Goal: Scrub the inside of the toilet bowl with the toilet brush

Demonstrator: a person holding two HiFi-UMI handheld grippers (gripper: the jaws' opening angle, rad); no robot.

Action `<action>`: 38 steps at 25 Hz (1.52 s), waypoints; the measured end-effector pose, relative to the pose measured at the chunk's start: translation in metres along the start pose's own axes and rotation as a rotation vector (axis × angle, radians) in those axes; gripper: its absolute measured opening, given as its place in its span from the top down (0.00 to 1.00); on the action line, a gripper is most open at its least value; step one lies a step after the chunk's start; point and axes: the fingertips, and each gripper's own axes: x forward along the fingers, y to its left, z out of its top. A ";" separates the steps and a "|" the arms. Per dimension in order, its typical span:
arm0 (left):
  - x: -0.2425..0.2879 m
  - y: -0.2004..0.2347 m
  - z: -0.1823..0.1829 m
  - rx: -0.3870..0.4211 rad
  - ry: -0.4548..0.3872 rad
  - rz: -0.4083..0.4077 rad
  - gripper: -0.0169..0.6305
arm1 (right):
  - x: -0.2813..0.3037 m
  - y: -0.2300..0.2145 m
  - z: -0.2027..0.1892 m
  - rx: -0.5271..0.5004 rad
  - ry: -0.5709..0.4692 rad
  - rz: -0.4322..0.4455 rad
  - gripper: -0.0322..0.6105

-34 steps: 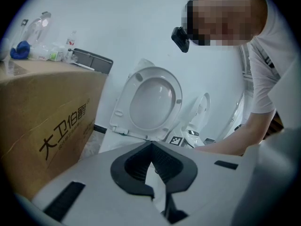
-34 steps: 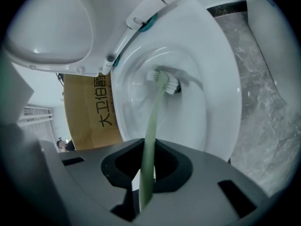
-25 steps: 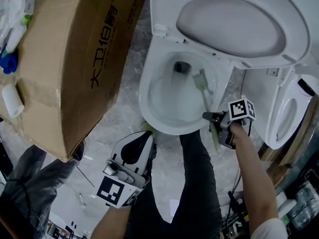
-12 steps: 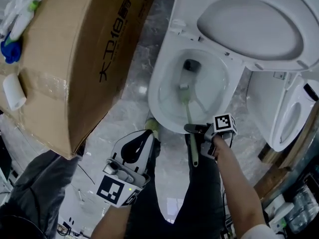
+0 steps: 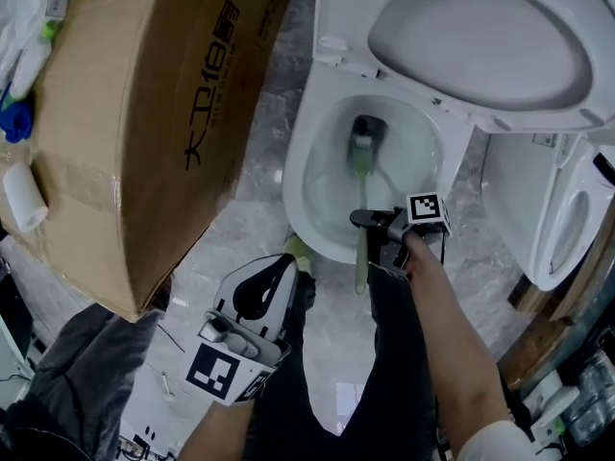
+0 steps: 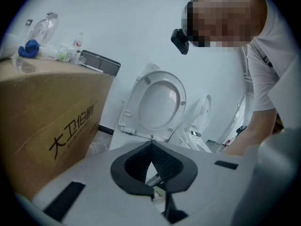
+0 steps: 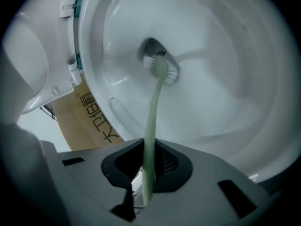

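Observation:
The white toilet bowl [image 5: 300, 182] stands with its lid [image 5: 480, 36] raised. A pale green toilet brush [image 5: 361, 195] reaches into it, and its bristled head [image 5: 362, 145] rests at the dark drain hole. My right gripper [image 5: 371, 234] is shut on the handle just over the bowl's near rim. In the right gripper view the handle [image 7: 151, 121] runs up from my right gripper [image 7: 149, 157] to the head [image 7: 162, 69] against the bowl wall [image 7: 225, 79]. My left gripper [image 5: 285, 263] hangs low beside my leg, shut and holding nothing. The left gripper [image 6: 151, 147] faces the raised lid [image 6: 157, 100].
A big cardboard box [image 5: 135, 113] stands close on the left of the bowl, with bottles [image 5: 21, 56] on top. A second white toilet [image 5: 557, 219] sits to the right. My dark-trousered legs [image 5: 384, 373] stand before the bowl on grey marble floor [image 5: 250, 209].
The brush head has swept from the bowl's right side across to the drain hole. My right gripper has shifted left with the handle. The left gripper has stayed put.

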 end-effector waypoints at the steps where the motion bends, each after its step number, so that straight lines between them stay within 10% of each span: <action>1: 0.002 -0.001 -0.002 0.001 0.003 -0.001 0.96 | 0.000 0.001 0.008 -0.004 -0.008 -0.006 0.88; 16: 0.005 -0.030 0.015 0.006 -0.006 -0.047 0.96 | -0.027 0.034 -0.007 -0.106 -0.047 0.080 0.88; 38: -0.108 -0.193 0.188 0.136 -0.037 -0.226 0.96 | -0.228 0.260 -0.273 -0.497 -0.175 0.439 0.87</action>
